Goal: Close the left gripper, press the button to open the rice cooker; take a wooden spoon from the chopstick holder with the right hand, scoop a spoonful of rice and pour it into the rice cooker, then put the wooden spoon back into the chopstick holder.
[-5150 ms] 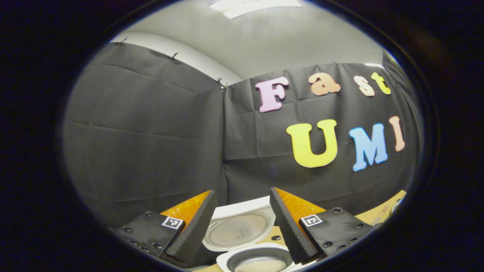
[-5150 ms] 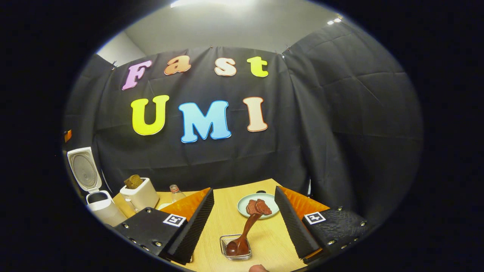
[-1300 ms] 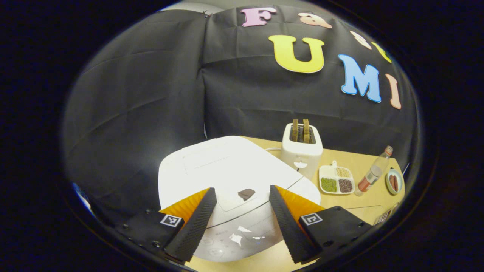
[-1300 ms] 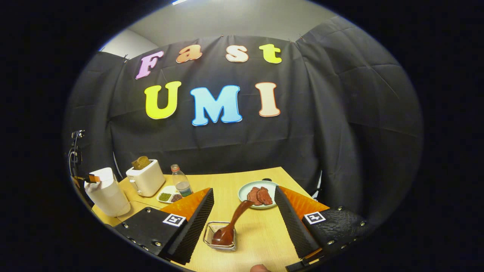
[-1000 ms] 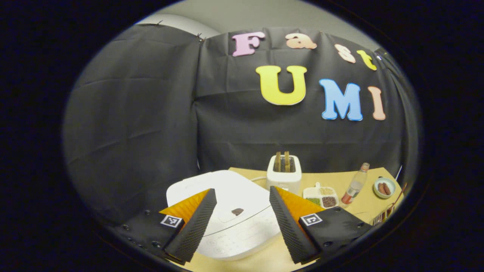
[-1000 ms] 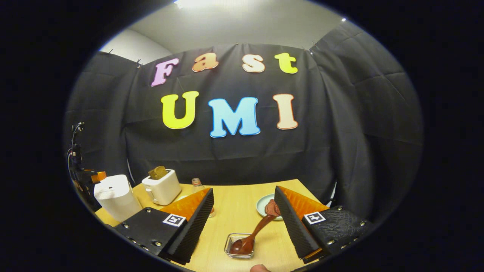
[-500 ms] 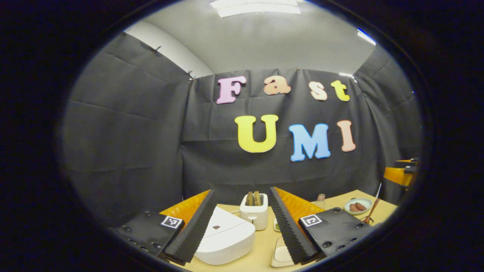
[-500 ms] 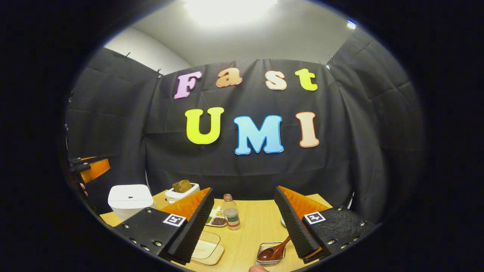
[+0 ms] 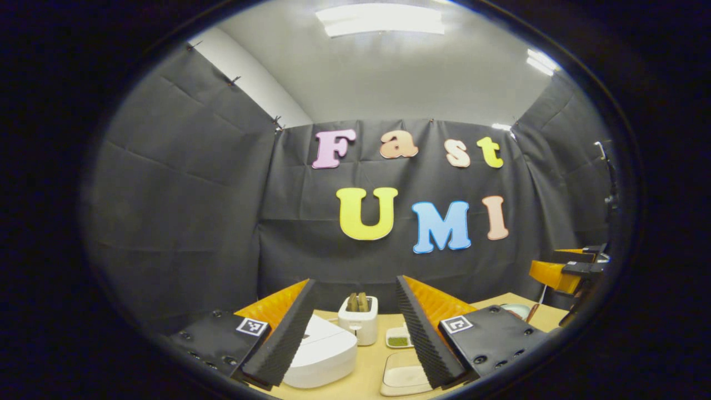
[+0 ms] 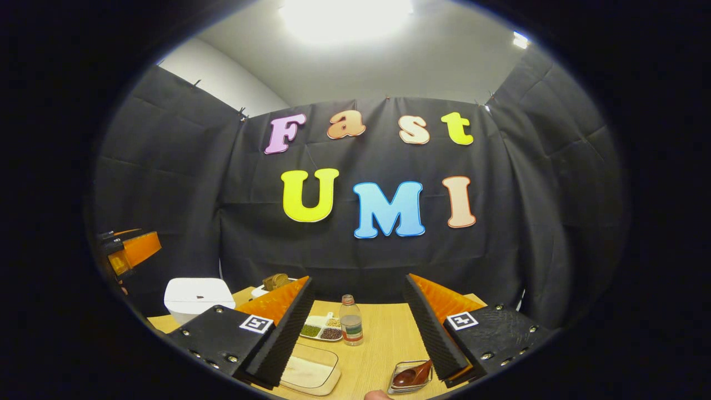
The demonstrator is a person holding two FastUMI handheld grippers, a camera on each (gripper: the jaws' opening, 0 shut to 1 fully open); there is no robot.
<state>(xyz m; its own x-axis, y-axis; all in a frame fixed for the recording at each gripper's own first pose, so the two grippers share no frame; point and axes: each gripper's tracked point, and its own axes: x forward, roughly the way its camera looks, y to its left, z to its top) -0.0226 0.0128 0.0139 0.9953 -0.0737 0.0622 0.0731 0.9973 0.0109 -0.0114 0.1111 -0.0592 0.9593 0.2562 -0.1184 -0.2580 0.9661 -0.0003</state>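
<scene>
Black cloth walls close off the booth behind a pale wooden table (image 10: 383,333), under a bright ceiling light. We hold the left gripper (image 9: 355,333) above the near table edge, its fingers spread wide with nothing between them; the rice cooker (image 9: 325,353), lid shut, sits just past its left finger at 7 o'clock in the left gripper view. Behind the cooker stands a toaster (image 9: 358,322), and a clear dish of rice (image 9: 402,378) lies at 6 o'clock. We hold the right gripper (image 10: 361,339) spread and empty too. In the right gripper view, the wooden spoon (image 10: 412,376) lies in a small wire holder (image 10: 401,384) at 5 o'clock, beside the right finger. A bottle (image 10: 351,326) stands between the fingers, a divided tray of grains (image 10: 320,329) beside it.
</scene>
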